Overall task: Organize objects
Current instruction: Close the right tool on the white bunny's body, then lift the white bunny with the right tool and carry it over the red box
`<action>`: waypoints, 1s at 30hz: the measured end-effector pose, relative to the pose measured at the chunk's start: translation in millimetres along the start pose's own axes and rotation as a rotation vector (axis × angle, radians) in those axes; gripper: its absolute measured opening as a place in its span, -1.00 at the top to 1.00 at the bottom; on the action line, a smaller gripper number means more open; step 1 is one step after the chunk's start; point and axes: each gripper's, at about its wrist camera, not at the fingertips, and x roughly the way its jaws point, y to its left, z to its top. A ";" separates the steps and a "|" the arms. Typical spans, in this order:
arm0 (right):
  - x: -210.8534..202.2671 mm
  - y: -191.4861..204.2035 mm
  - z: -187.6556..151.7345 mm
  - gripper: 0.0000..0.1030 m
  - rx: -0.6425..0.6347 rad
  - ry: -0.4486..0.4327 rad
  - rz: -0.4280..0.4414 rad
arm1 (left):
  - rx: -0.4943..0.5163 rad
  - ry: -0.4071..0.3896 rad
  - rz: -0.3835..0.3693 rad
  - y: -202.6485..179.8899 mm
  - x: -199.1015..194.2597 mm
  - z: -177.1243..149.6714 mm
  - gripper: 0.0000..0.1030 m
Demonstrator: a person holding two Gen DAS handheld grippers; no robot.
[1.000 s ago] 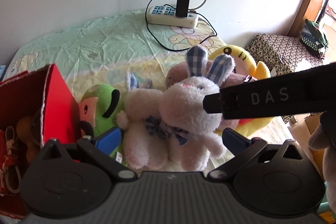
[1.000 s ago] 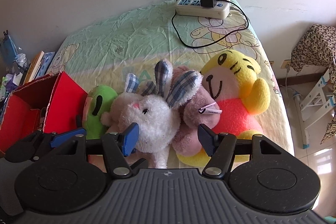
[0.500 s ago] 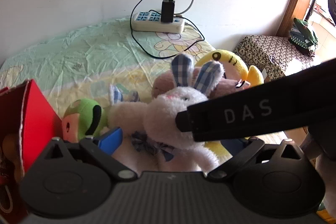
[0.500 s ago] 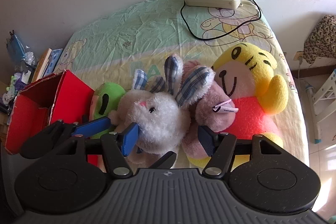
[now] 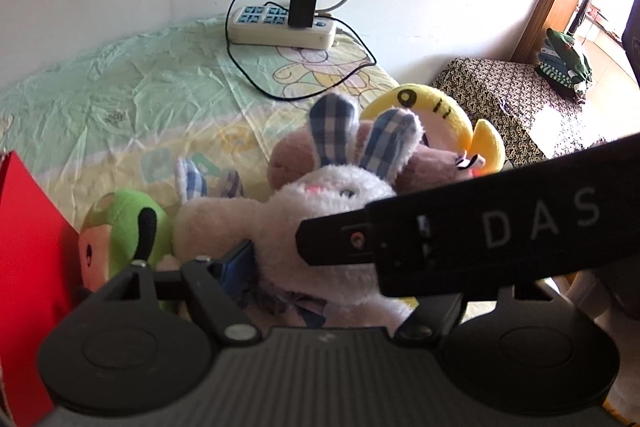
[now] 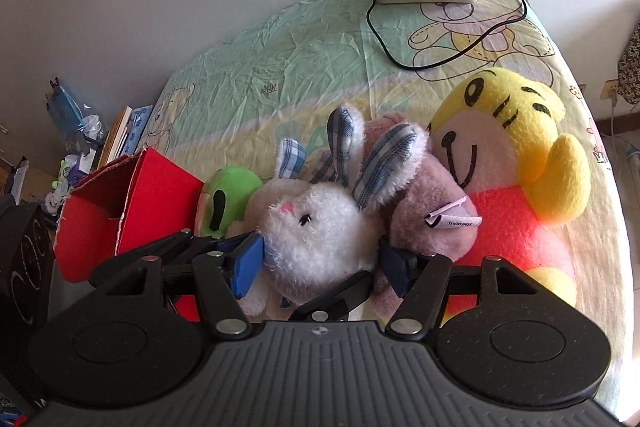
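Right gripper [image 6: 320,263] spread wide with the white bunny's [image 6: 316,231] head between its fingers, not yet clamped, likely lining up a lift toward the red box [image 6: 132,203] on its left; left gripper [image 5: 340,279] straddles the bunny's body, closure unclear.

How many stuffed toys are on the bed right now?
4, in a row: green plush beside the red box, white bunny between the right tool's fingers, pink plush behind it, yellow plush at the far right. Others may be hidden.
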 end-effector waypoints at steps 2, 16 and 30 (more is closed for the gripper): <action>1.2 -3.2 0.3 -0.26 0.013 0.000 0.011 | 0.001 -0.003 -0.006 -0.1 -0.1 0.5 -0.38; -27.3 2.7 -5.3 -0.11 -0.008 -0.021 0.089 | 0.017 -0.054 0.006 -12.6 -35.3 -3.0 -0.28; -70.4 63.0 7.0 -0.11 -0.204 -0.144 0.250 | -0.023 -0.262 0.144 -10.2 -129.5 3.2 -0.28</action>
